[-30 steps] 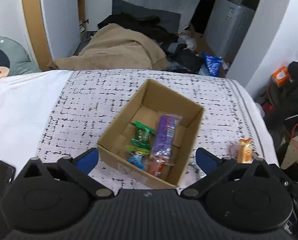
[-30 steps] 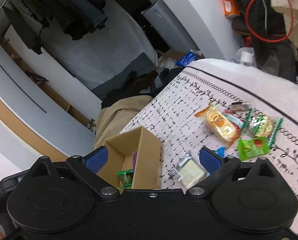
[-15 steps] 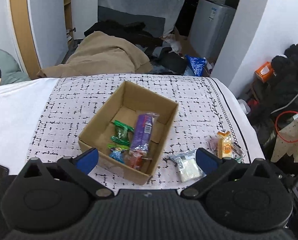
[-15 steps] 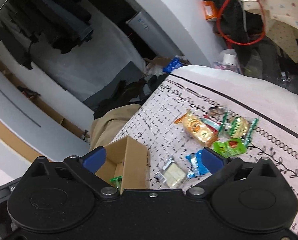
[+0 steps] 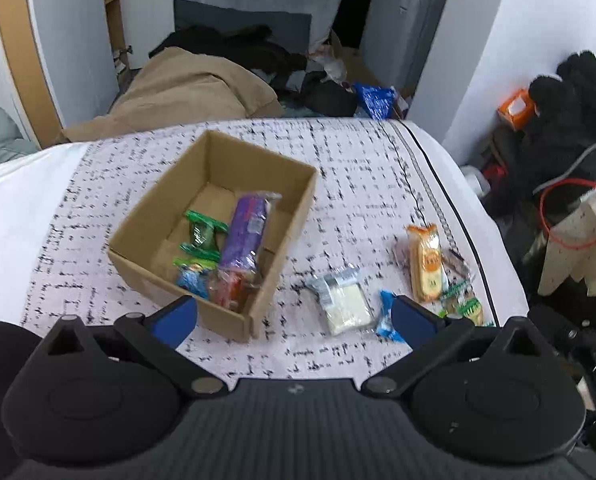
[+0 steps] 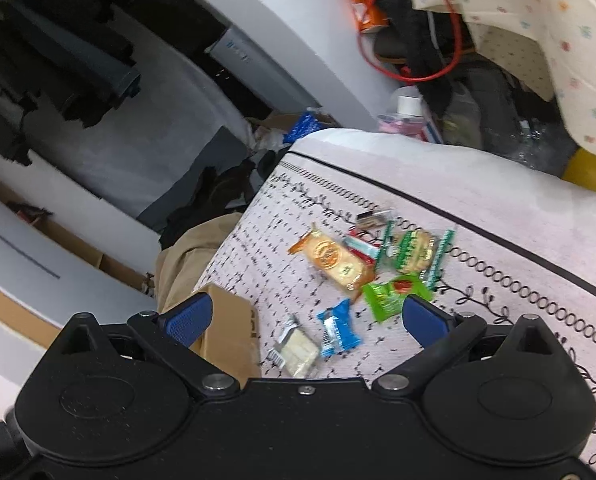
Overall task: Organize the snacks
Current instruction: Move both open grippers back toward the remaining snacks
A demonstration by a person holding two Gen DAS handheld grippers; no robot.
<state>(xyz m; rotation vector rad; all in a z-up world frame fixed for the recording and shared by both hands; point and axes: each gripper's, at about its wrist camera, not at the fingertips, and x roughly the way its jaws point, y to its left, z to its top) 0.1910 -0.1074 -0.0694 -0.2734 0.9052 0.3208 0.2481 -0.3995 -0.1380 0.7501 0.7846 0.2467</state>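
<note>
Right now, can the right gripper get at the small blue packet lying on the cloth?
Probably yes. The right gripper is open and empty, and the blue packet lies between its fingers' line, uncovered, beside the white packet.

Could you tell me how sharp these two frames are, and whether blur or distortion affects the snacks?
Left wrist view: the cardboard box and orange snack packet are smeared by motion blur, and the bedspread edge bows from fisheye distortion. Right wrist view: milder blur, with the blue packet soft but legible.
</note>
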